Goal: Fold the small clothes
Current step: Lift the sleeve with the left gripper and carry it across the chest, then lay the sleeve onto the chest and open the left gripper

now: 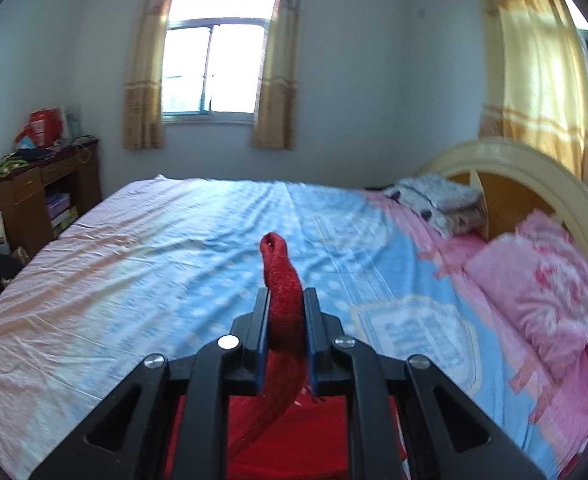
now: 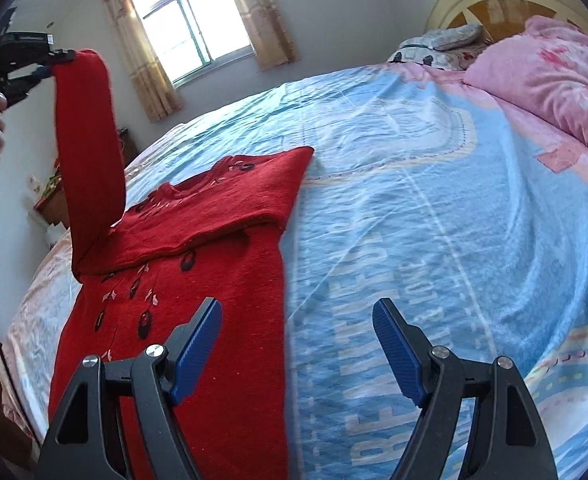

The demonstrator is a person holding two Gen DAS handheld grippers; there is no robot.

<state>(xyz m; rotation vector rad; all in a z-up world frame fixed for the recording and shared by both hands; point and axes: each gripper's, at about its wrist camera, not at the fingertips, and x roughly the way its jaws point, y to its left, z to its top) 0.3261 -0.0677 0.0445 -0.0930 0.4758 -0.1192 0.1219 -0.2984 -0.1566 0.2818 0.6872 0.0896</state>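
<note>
A small red knitted sweater (image 2: pixel 197 280) with dark and pink embroidery lies flat on the bed sheet (image 2: pixel 414 200), its right sleeve folded across the chest. My left gripper (image 1: pixel 286 300) is shut on the cuff of the left sleeve (image 1: pixel 281 276) and holds it raised above the bed; the right wrist view shows the left gripper (image 2: pixel 59 56) at the top left with the sleeve (image 2: pixel 85 152) hanging from it. My right gripper (image 2: pixel 298 312) is open and empty, low over the sweater's right edge and the sheet.
The bed has a blue, pink and peach printed sheet (image 1: pixel 173 248). A pink pillow (image 1: pixel 534 288) and a folded grey blanket (image 1: pixel 438 196) lie by the cream headboard (image 1: pixel 534 160). A cluttered wooden desk (image 1: pixel 41 184) stands at the left wall.
</note>
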